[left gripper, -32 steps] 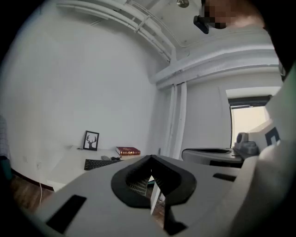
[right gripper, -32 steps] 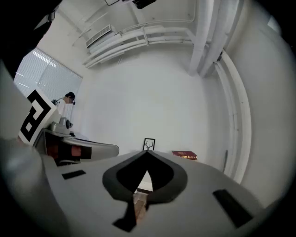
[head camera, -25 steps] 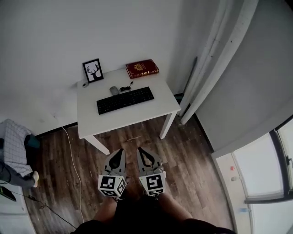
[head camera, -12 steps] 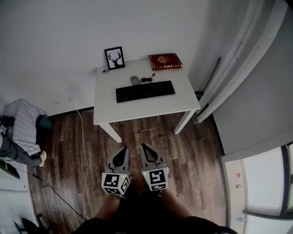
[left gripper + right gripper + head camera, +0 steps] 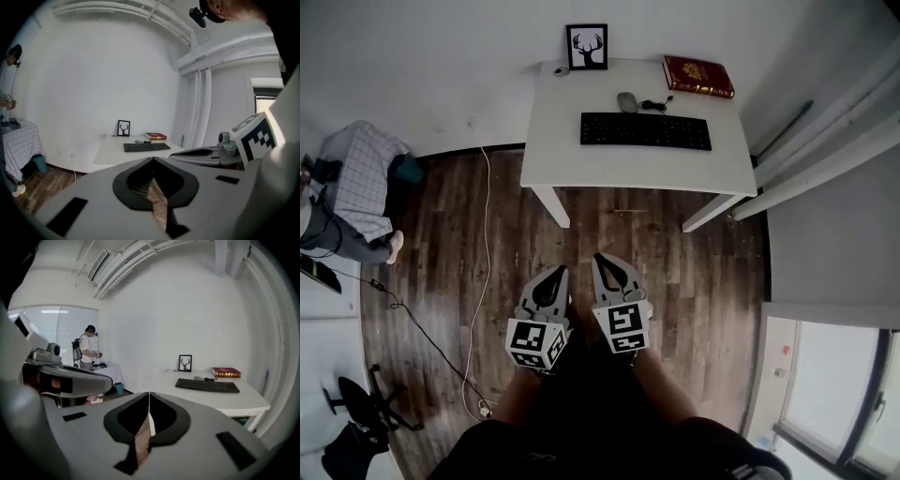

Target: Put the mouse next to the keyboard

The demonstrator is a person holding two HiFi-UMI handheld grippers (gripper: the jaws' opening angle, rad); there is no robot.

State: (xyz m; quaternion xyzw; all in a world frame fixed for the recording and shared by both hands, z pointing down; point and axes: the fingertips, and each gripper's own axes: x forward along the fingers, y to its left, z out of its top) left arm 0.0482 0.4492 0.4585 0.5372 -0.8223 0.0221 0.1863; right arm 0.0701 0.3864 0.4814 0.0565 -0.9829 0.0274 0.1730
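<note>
1. The left hand-held gripper (image 5: 554,273) has its jaws shut on nothing, above the wooden floor (image 5: 450,262).
2. The right hand-held gripper (image 5: 602,261), just beside it, is likewise closed and empty.
3. The mouse (image 5: 627,101) lies on the white bench (image 5: 581,164), just behind the keyboard (image 5: 645,130).

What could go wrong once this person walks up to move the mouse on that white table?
The mouse lies behind the keyboard, with a dark cord bunched beside it; lifting it may drag that cord across the keys. The framed deer picture stands close behind, so an overreach might tip it. Both the left tool and right tool are shut and must open first.
</note>
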